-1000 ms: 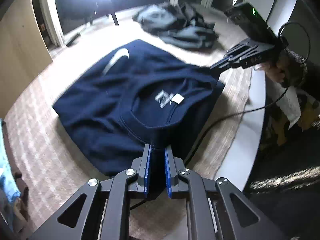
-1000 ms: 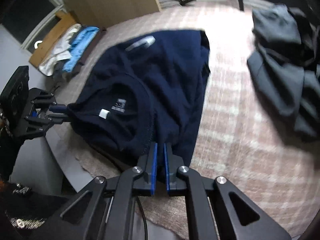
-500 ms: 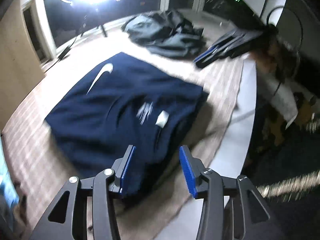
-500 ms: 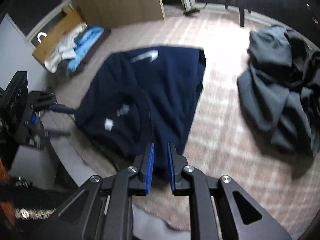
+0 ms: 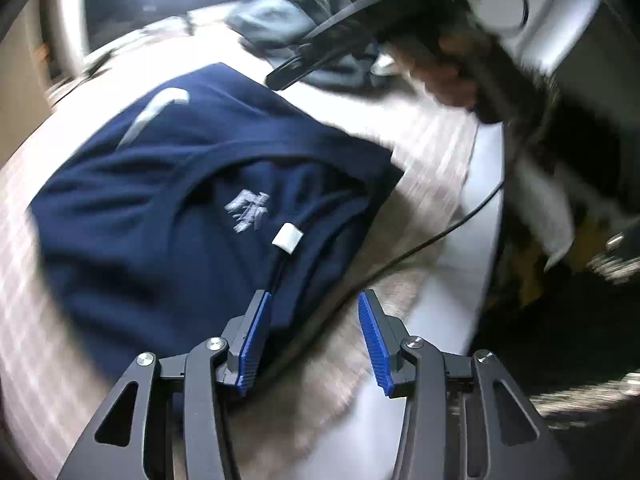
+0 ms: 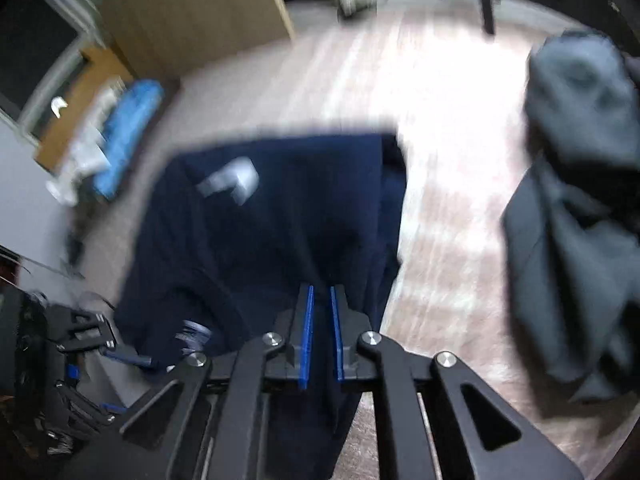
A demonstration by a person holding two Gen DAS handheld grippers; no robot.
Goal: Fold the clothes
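Note:
A navy shirt (image 5: 180, 200) with a white swoosh (image 5: 156, 116) and a white neck tag (image 5: 287, 237) lies folded on the beige table cover (image 5: 420, 152). My left gripper (image 5: 314, 340) is open at the shirt's near corner, holding nothing. A hand (image 5: 448, 76) holds my right gripper (image 5: 280, 78) above the shirt's far edge, blurred, with nothing hanging from it. In the right wrist view my right gripper (image 6: 321, 336) hovers over the shirt (image 6: 260, 232) with its pads close together. My left gripper (image 6: 120, 380) shows at the lower left.
A heap of grey clothes (image 6: 580, 200) lies on the cover to the right of the shirt, also far back (image 5: 272, 24). A black cable (image 5: 460, 224) runs over the white table edge (image 5: 452, 300). Blue and white clothes (image 6: 128, 128) lie beside a wooden panel (image 6: 192, 12).
Both grippers let go of the shirt's collar end, which now lies flat. My left gripper opened and drew back. My right gripper lifted and moved over the shirt, pads close again.

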